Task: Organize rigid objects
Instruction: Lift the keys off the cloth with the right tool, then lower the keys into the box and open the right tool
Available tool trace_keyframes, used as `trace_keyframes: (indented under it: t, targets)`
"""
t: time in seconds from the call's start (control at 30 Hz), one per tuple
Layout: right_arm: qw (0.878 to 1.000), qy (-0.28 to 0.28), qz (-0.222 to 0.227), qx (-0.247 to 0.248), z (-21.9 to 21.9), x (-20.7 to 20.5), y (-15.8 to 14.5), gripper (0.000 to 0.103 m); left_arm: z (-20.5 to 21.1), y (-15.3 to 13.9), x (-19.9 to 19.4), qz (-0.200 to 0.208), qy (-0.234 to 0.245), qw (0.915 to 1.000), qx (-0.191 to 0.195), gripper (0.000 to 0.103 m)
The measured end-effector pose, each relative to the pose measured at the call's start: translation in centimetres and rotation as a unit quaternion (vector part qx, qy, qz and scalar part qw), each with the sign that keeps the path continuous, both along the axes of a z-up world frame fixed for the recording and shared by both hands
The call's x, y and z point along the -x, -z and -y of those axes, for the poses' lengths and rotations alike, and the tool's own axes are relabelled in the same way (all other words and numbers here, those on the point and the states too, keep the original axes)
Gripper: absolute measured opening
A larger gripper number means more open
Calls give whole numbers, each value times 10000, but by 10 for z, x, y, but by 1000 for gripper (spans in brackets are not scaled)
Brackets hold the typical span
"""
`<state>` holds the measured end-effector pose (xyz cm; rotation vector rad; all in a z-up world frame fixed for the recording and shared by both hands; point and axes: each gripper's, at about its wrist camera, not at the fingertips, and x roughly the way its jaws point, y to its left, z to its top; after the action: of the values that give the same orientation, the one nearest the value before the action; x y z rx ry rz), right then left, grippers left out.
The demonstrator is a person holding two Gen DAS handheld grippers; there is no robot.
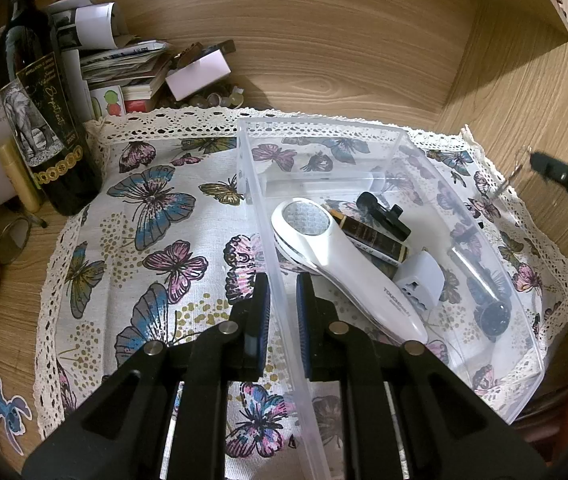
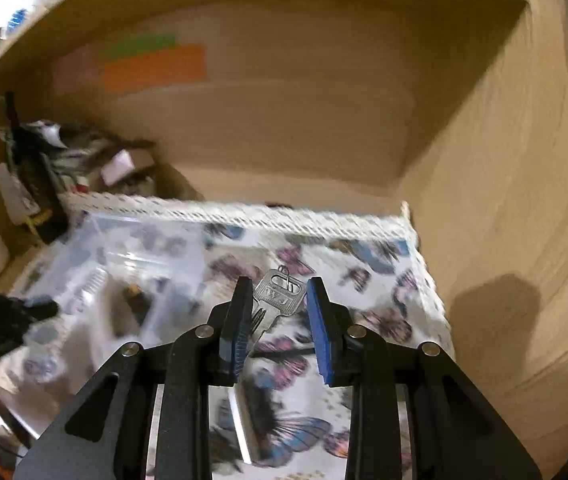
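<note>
My left gripper (image 1: 283, 284) is shut on the left wall of a clear plastic box (image 1: 252, 184) that stands on the butterfly cloth (image 1: 156, 216). Inside the box lie a white handheld device (image 1: 344, 268), a dark brown tube (image 1: 372, 240), a white plug adapter (image 1: 424, 284), a black clip (image 1: 384, 210) and a black roller (image 1: 492, 312). My right gripper (image 2: 280, 304) is shut on a silver key (image 2: 280, 294) and holds it above the cloth (image 2: 364, 276), to the right of the blurred box (image 2: 124, 248). The left wrist view shows the right gripper (image 1: 556, 172) at the right edge.
A dark wine bottle (image 1: 44, 120) stands at the back left, beside a pile of papers and small boxes (image 1: 132, 68). Wooden shelf walls close in the back (image 1: 324, 52) and the right (image 2: 504, 240). Coloured notes (image 2: 152, 66) hang on the back wall.
</note>
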<state>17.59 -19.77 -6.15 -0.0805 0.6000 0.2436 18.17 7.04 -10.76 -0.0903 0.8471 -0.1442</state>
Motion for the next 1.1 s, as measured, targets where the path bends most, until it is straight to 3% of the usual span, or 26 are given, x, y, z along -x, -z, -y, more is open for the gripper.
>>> trace_keyframes:
  t: [0.2, 0.37, 0.83, 0.93, 1.1]
  targets:
    - [9976, -625, 279, -121, -36, 9, -19, 25, 0, 1, 0, 3, -1, 10000, 9, 13]
    - [9936, -1089, 298, 2, -69, 8, -18, 25, 1, 0, 0, 8, 5, 10000, 17, 13]
    - [9835, -1570, -609, 666, -125, -27, 36, 25, 2, 0, -1, 17, 17, 10000, 21, 13]
    - [9795, -1667, -844, 753, -128, -33, 43, 14, 2, -1, 0, 17, 19, 10000, 22, 13]
    - [9772, -1717, -982, 768, -129, -35, 46, 14, 3, -1, -1, 17, 17, 10000, 23, 13]
